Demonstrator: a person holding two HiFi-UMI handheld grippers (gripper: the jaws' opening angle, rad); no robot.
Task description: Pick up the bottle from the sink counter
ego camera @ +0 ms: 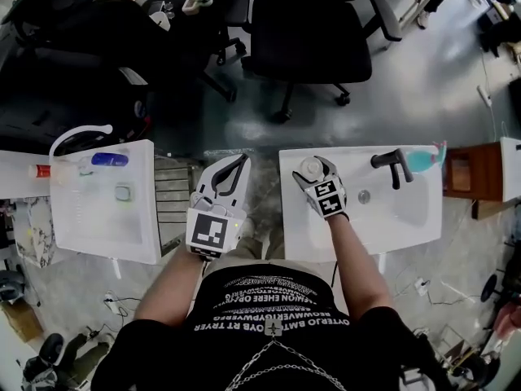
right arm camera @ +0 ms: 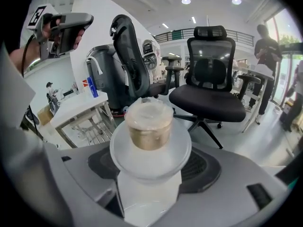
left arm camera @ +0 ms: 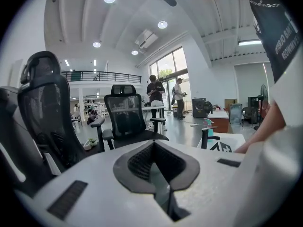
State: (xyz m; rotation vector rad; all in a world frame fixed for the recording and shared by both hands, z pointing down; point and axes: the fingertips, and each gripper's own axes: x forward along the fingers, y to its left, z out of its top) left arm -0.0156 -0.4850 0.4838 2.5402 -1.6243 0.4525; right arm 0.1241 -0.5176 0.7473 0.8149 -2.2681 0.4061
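Left gripper: jaws together, empty, well apart from the bottle. Right gripper: jaws wide, clamped on the bottle's white body. The bottle stands upright between them, at the sink counter's far left corner.

White bottle between the jaws, frame centre.
The right gripper grips its sides below the gold cap; a black office chair stands at upper right.

My head camera peers steeply down at the counter. The left tongs camera looks out across the room. The right tongs camera hugs the bottle. All three share the black chair.
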